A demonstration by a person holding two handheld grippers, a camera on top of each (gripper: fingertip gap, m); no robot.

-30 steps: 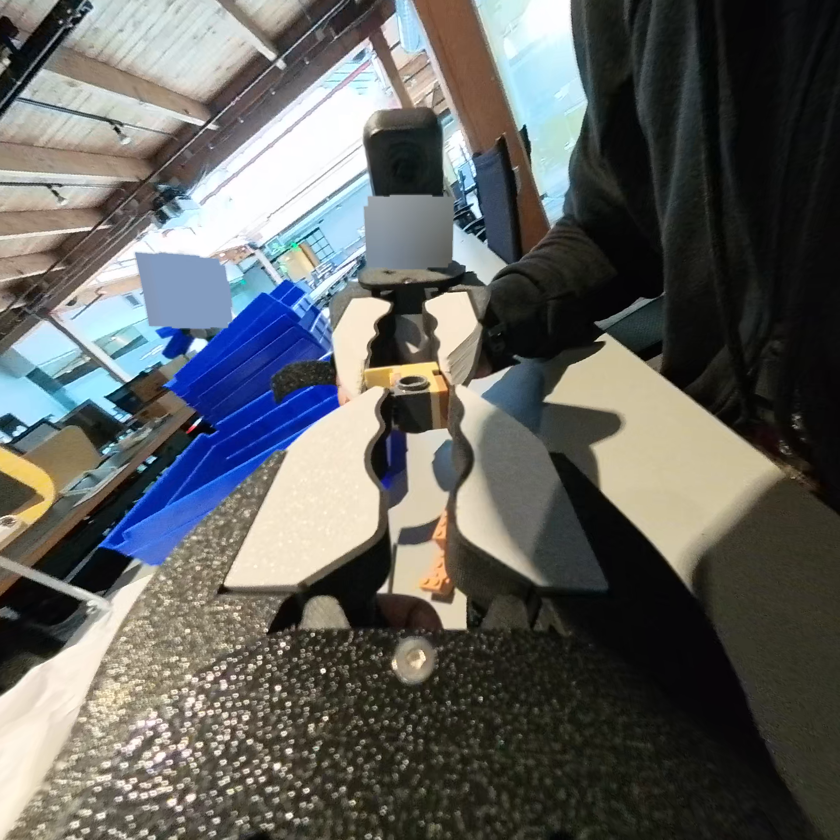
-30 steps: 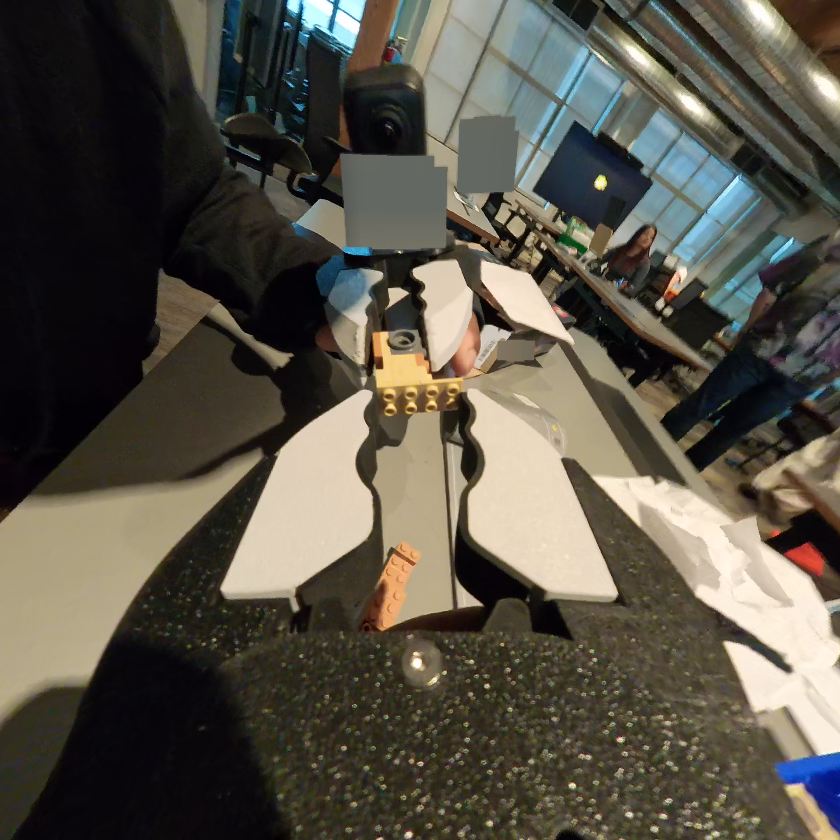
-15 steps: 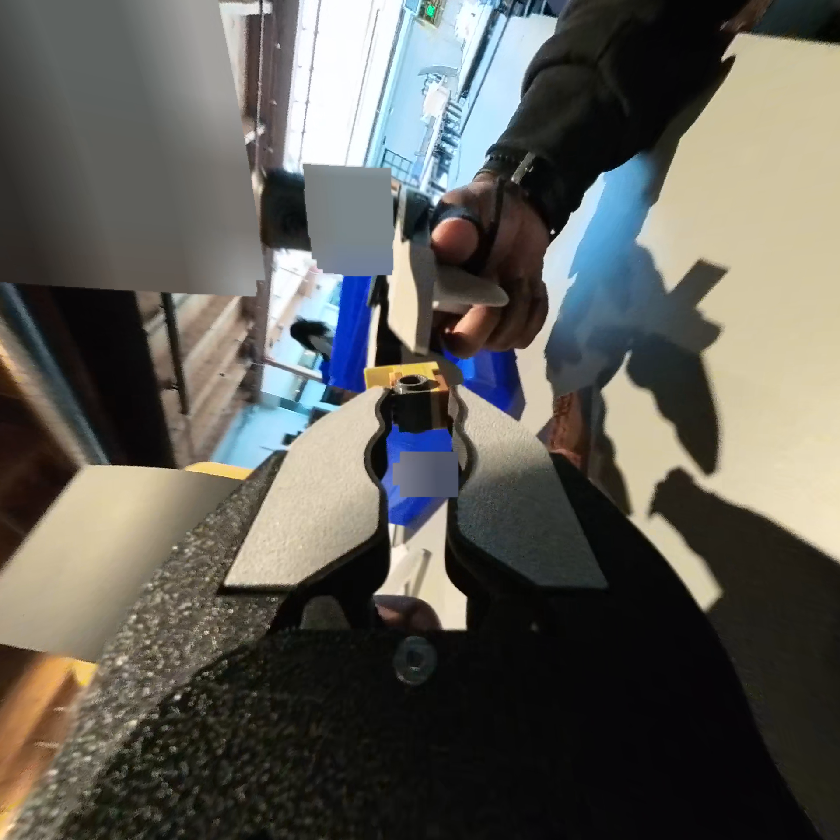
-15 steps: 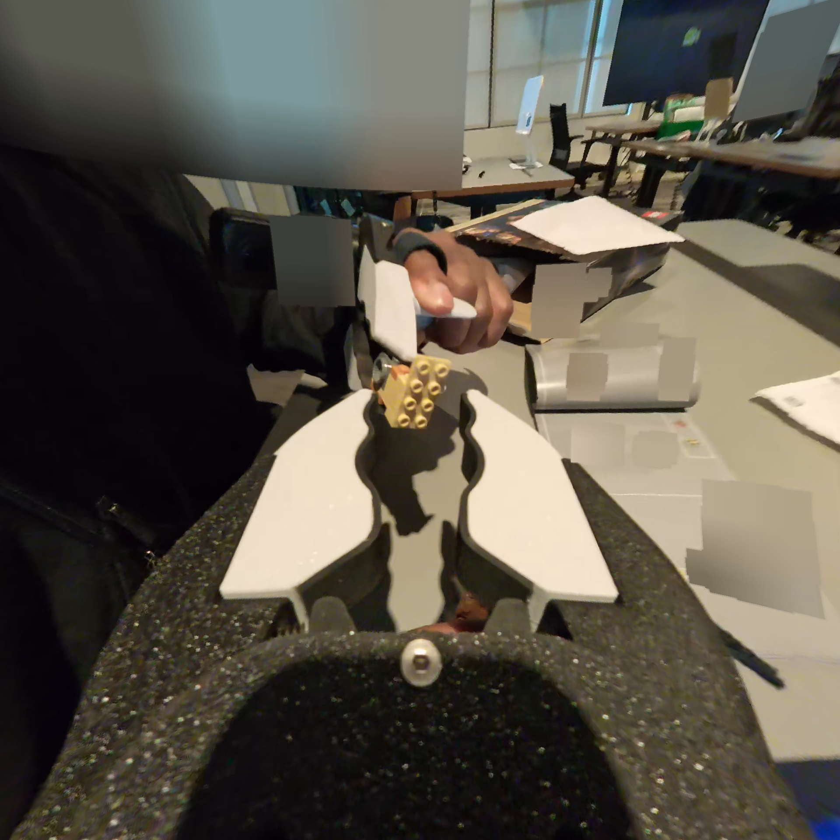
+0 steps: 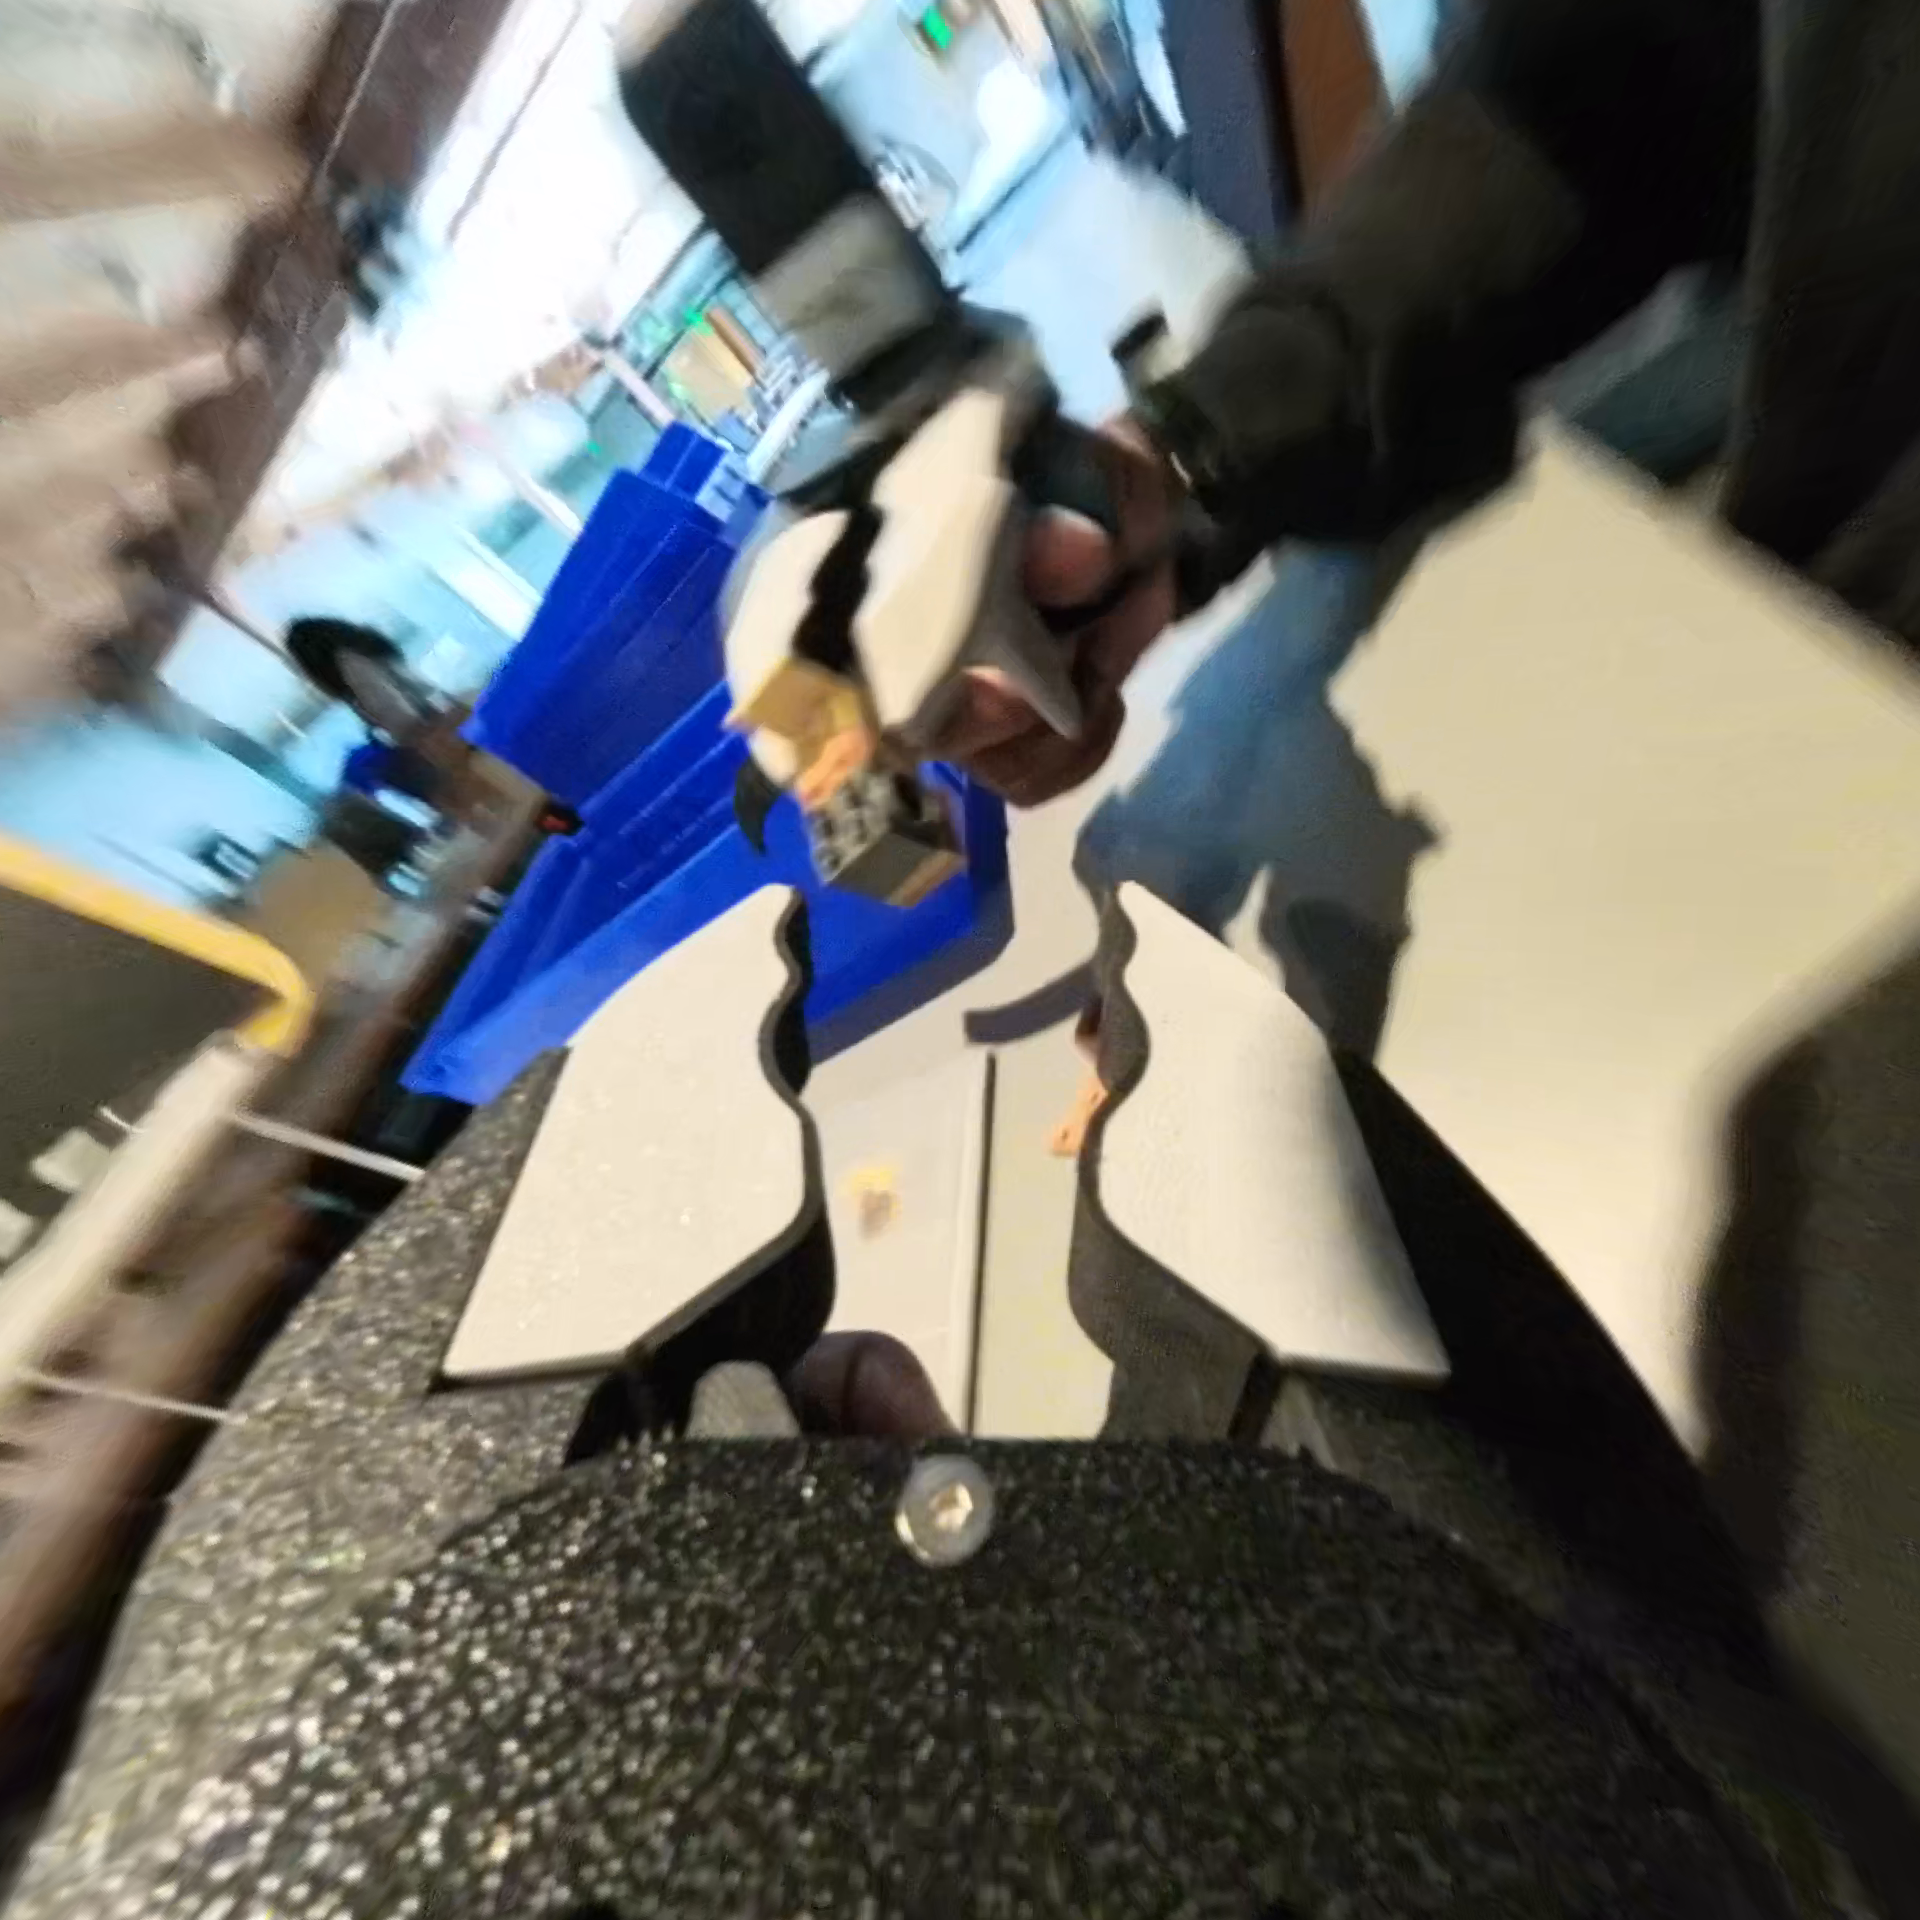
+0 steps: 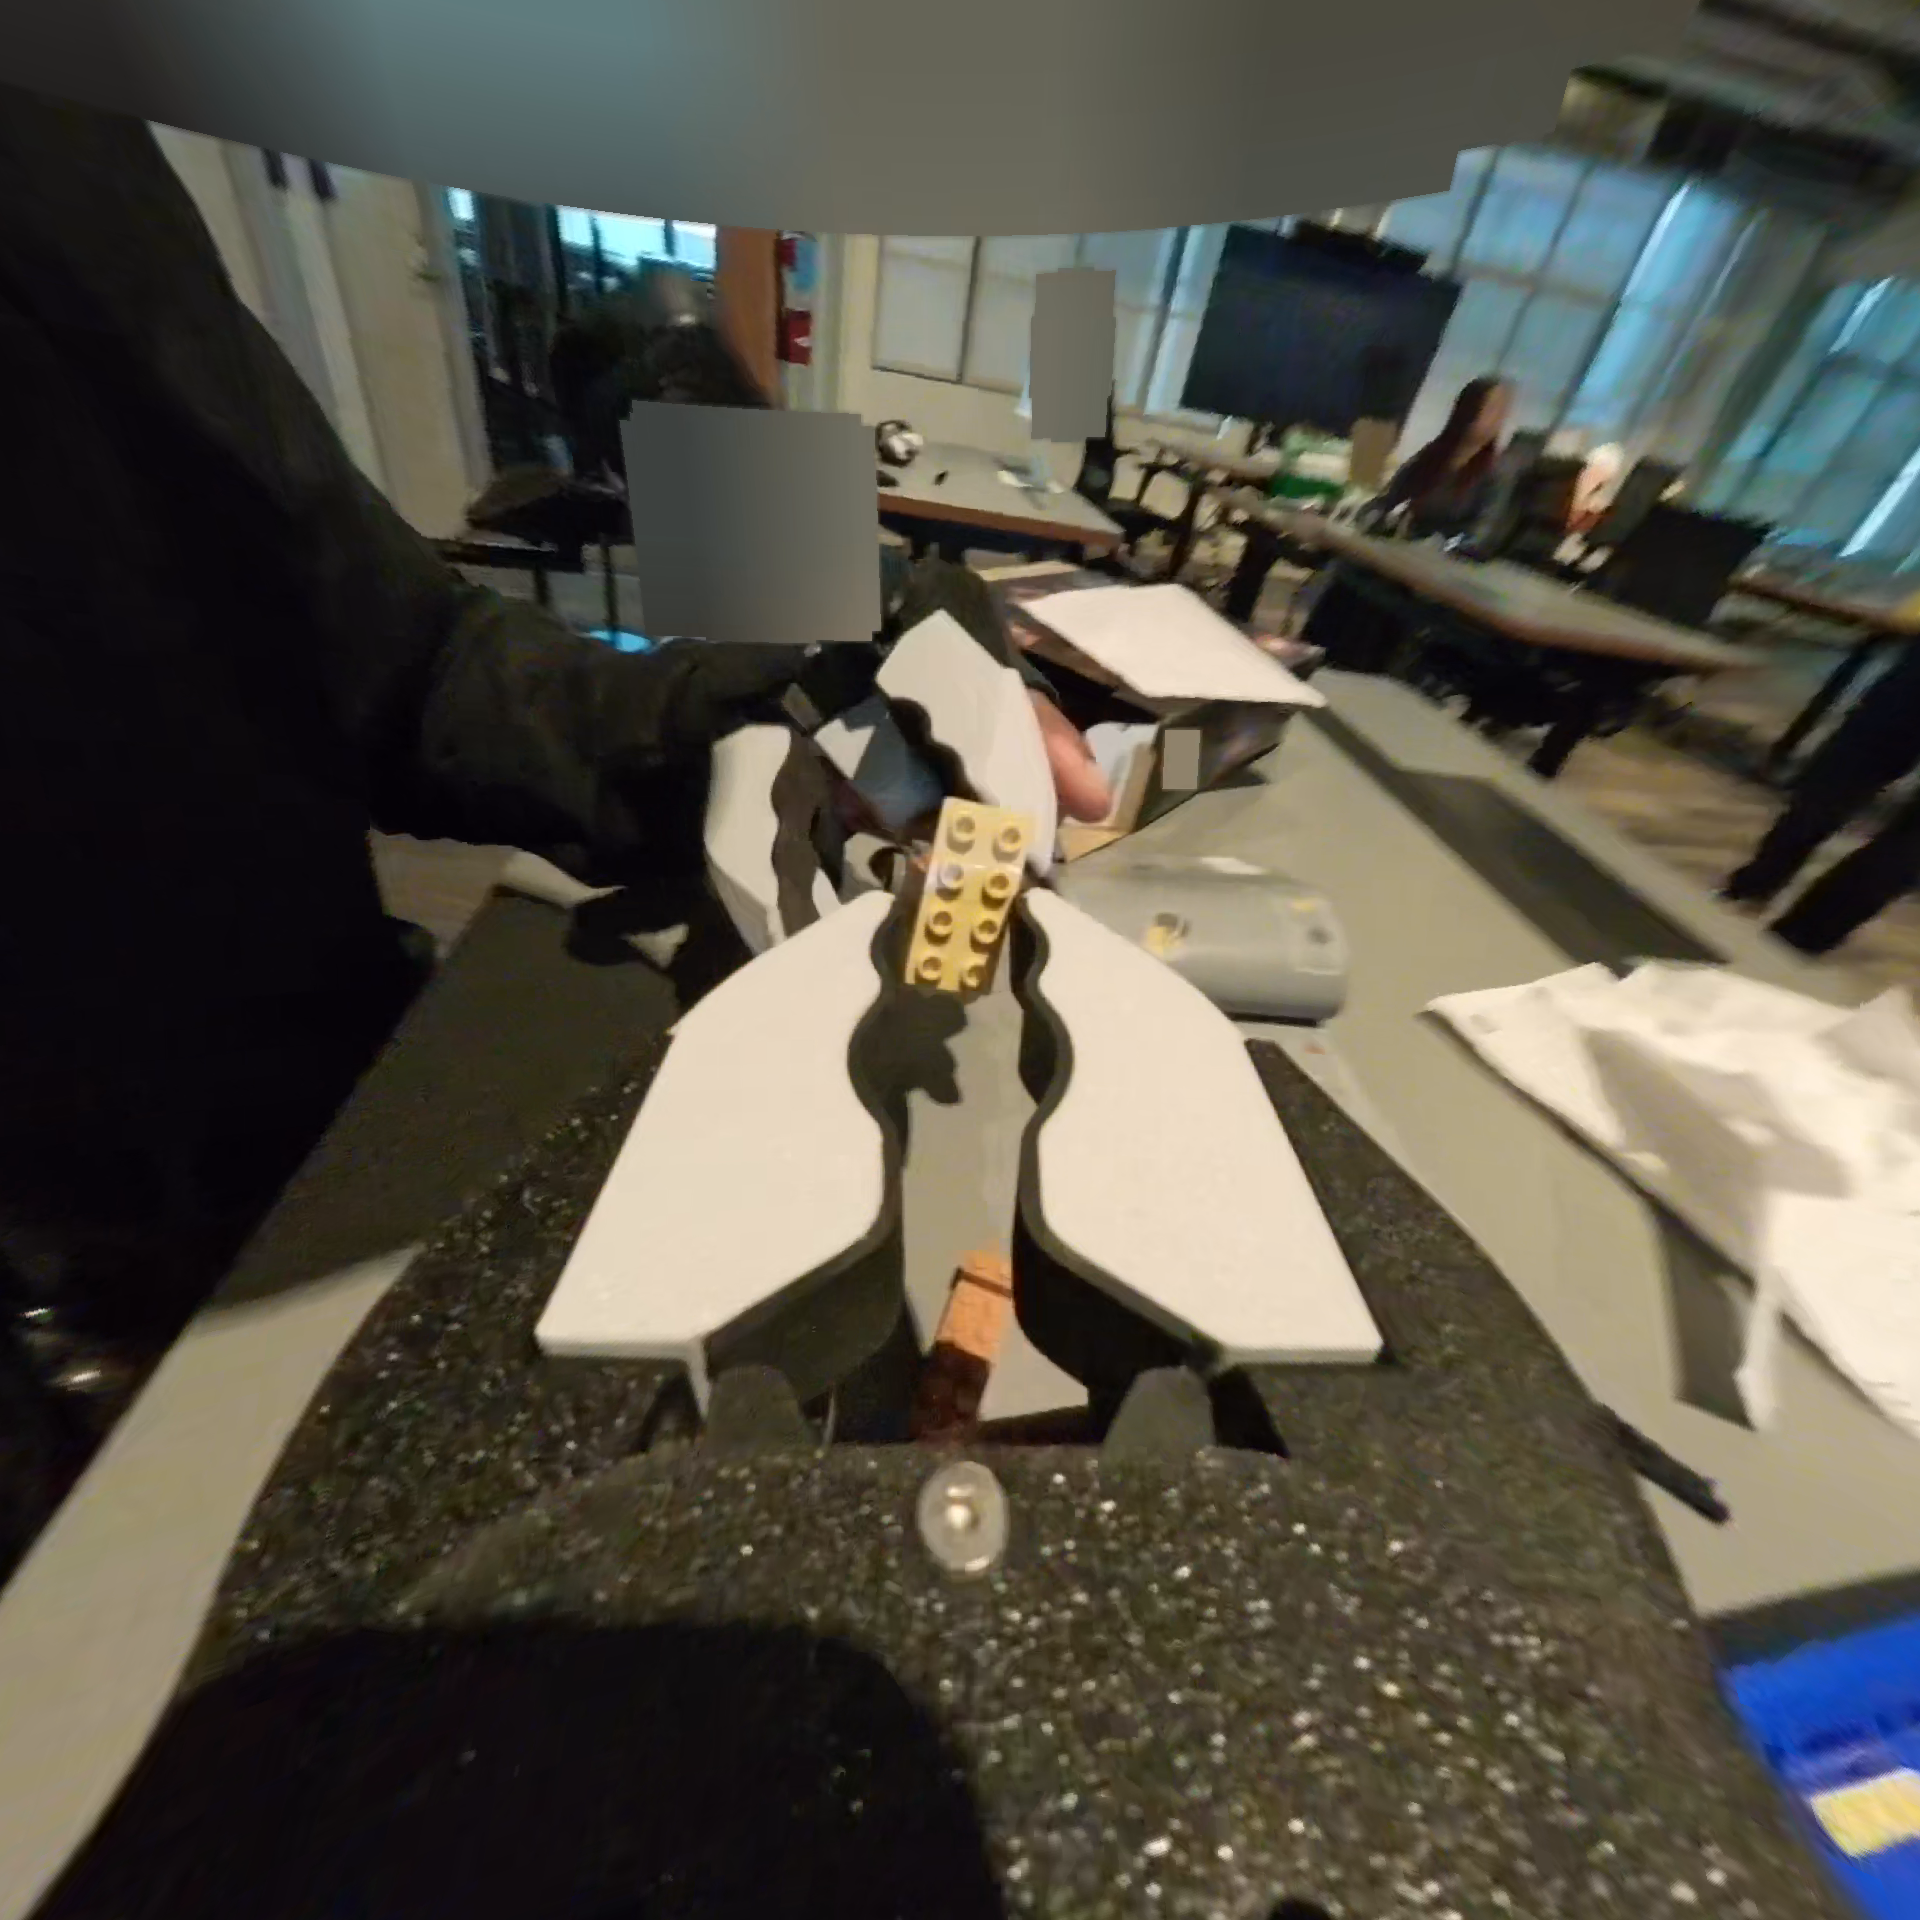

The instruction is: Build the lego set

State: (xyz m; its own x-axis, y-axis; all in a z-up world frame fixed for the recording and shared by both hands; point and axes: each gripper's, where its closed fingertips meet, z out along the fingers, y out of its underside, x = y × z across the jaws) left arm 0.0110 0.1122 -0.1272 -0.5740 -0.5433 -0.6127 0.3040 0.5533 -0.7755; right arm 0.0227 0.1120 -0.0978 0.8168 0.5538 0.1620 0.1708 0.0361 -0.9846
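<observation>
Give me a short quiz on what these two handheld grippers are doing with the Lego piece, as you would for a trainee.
1. True or false: the left gripper has its jaws clamped on the tan brick.
2. Pick one: what lies on the grey table below the right gripper, seen between its fingers? A) an orange-brown Lego piece B) a screwdriver C) a cup
3. Fill in: the stacked bins behind the grippers in the left wrist view are coloured ___.

Key
1. False: the left jaws stand open and empty, and the right gripper holds the brick.
2. A, the orange-brown Lego piece.
3. Blue.
</observation>
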